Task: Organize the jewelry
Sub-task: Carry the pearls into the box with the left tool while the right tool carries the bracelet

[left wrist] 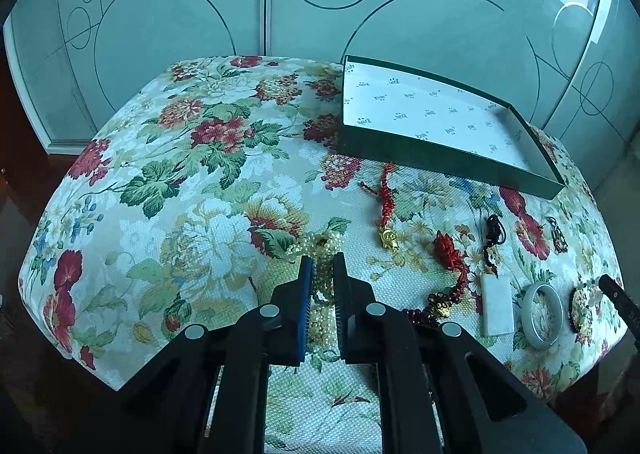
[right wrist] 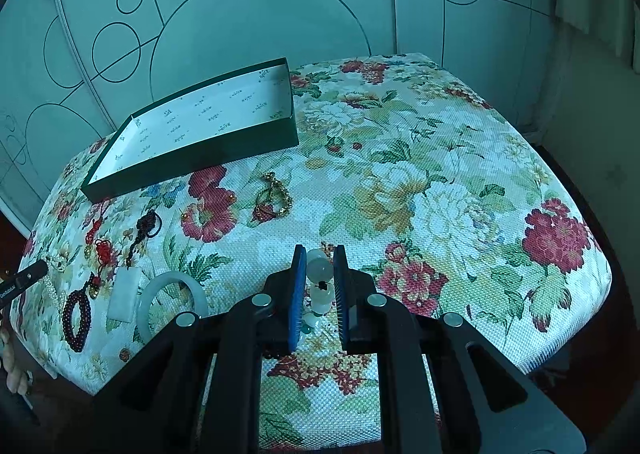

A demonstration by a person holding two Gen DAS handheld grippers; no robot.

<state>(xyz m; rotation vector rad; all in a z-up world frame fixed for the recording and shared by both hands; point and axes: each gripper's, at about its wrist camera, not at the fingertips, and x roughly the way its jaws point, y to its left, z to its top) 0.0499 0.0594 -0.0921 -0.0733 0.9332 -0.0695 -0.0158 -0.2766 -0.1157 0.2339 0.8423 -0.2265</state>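
1. Two grippers each hold a piece of jewelry above a flower-printed cushioned seat (left wrist: 192, 182), which serves here as the bench.
2. Left gripper (left wrist: 322, 266): its blue-padded fingers (left wrist: 305, 274) are pinched on a cream pearl-bead strand (left wrist: 322, 254); part of the strand bunches above the fingertips and the rest hangs below between them, probably so it can be carried in one piece.
3. Right gripper (right wrist: 318, 266): its fingers (right wrist: 298, 274) are nipped on a pale jade disc pendant (right wrist: 319, 266) with smaller pale beads below it, held edge-on between the pads.
4. An open dark green shallow box with a white printed lining (left wrist: 440, 156) sits at the far side of the seat, empty, so it reads as the place the pieces are meant to go.
5. Other pieces lie loose in front of the box: a red knotted cord with a gold charm (left wrist: 386, 210), a black cord (left wrist: 494, 234) tied to a white rectangular jade pendant (left wrist: 497, 306), a pale jade bangle (left wrist: 542, 314), a dark red bead bracelet (right wrist: 76, 314), and a gold chain (right wrist: 274, 194).
6. Both loads seem ready for carrying to the box.
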